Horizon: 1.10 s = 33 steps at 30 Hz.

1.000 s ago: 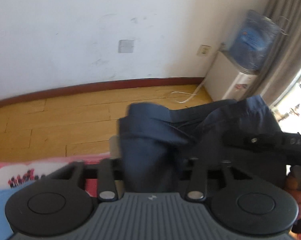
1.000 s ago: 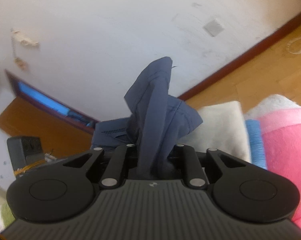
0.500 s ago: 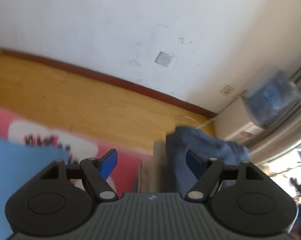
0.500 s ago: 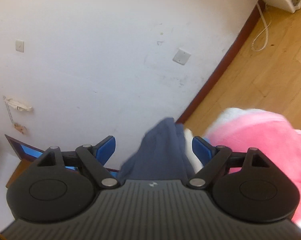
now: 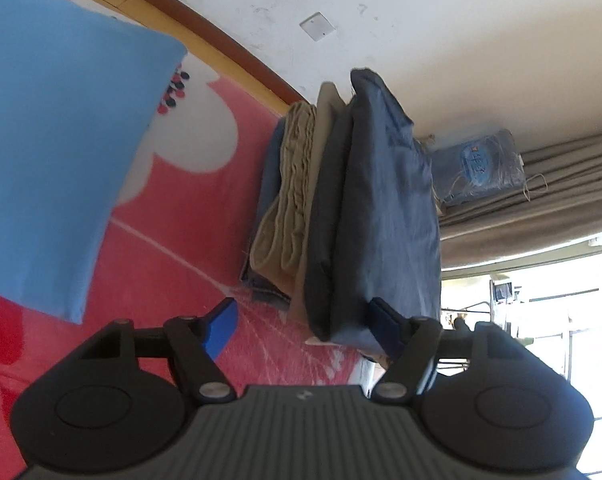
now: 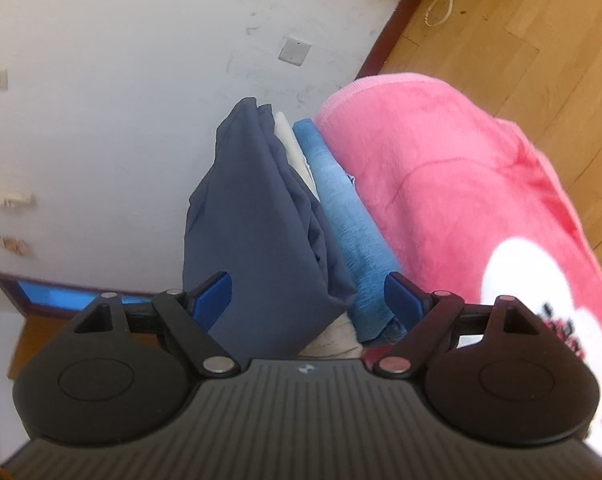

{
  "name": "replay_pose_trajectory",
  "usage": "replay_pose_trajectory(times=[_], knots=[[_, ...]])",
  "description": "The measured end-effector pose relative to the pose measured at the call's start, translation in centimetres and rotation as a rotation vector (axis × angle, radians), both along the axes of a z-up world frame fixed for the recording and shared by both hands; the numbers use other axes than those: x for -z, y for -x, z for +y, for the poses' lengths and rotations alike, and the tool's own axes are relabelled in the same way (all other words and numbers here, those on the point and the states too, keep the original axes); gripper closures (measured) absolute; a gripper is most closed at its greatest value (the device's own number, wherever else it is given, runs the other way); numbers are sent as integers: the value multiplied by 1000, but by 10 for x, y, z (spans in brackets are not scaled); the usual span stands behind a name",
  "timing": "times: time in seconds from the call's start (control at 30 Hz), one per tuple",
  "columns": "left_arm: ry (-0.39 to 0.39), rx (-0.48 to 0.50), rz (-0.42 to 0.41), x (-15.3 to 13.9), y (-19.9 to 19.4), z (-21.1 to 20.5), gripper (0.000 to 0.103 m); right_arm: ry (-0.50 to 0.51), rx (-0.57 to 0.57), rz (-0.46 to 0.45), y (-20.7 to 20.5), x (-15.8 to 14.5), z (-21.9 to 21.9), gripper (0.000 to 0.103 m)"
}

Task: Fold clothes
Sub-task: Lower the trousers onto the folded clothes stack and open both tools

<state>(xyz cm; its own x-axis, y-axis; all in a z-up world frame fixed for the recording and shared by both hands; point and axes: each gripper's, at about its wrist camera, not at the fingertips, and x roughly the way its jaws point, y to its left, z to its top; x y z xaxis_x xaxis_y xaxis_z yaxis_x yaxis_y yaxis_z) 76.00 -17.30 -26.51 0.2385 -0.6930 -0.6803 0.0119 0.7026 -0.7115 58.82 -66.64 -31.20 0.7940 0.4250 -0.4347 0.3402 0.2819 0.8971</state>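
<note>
A folded navy garment (image 5: 385, 208) lies on top of a stack of folded clothes (image 5: 289, 200) with beige, grey and blue denim pieces; both views are rolled sideways. My left gripper (image 5: 305, 326) is open and empty at the stack's near end, its right finger beside the navy garment. In the right wrist view the navy garment (image 6: 253, 216) rests on the cream and light blue pieces (image 6: 349, 216). My right gripper (image 6: 307, 298) is open with the stack's end between its fingers, not gripped.
The stack rests on a pink blanket (image 5: 173, 216) with white flowers, which also shows in the right wrist view (image 6: 461, 184). A light blue cloth (image 5: 49, 128) lies on it. A white wall, wood floor (image 6: 521, 20), water bottle (image 5: 477, 168) and grey curtain surround.
Both grippers have opened and let go of the navy garment, which now lies folded on top of the stack. Both cameras have rolled sideways and drawn back slightly.
</note>
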Motion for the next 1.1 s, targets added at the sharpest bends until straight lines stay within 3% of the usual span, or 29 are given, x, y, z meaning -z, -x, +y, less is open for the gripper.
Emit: replay_pose_trajectory(times=[0.03,0.1,0.13,0.27,0.37,0.43,0.57,0.73,0.8,0.87,0.9,0.93,1.0,1.1], knots=[[-2,4,-14,0,0,-2,49,8,11,0,1,-1,2,23],[1,20,-42,0,1,-6,74,40,32,2,3,-4,7,32],[8,30,-48,-1,2,-10,79,56,42,6,4,-5,8,44],[-7,47,-75,-3,5,-16,89,46,43,19,3,2,13,61],[-20,40,-89,-3,5,-15,94,80,59,-3,3,-1,19,86],[-30,44,-107,-7,3,-16,95,107,73,-27,6,-8,23,92],[-24,38,-113,-11,-3,-10,96,149,93,-72,16,-29,33,95],[-69,63,-124,-3,-3,-12,94,153,97,-74,24,-24,39,95],[-86,70,-124,0,-4,-13,78,168,93,-49,23,-14,38,92],[-102,39,-134,-3,-4,-7,68,171,102,-28,23,-7,34,76],[-118,21,-155,-8,-3,-2,68,173,106,-17,23,-3,31,71],[-147,-4,-192,-17,-1,4,69,186,119,-11,26,-5,28,63],[-220,-51,-301,-39,5,10,72,248,151,-6,37,-19,25,60],[-340,59,-533,-73,18,-22,71,471,151,-61,42,-56,39,61]])
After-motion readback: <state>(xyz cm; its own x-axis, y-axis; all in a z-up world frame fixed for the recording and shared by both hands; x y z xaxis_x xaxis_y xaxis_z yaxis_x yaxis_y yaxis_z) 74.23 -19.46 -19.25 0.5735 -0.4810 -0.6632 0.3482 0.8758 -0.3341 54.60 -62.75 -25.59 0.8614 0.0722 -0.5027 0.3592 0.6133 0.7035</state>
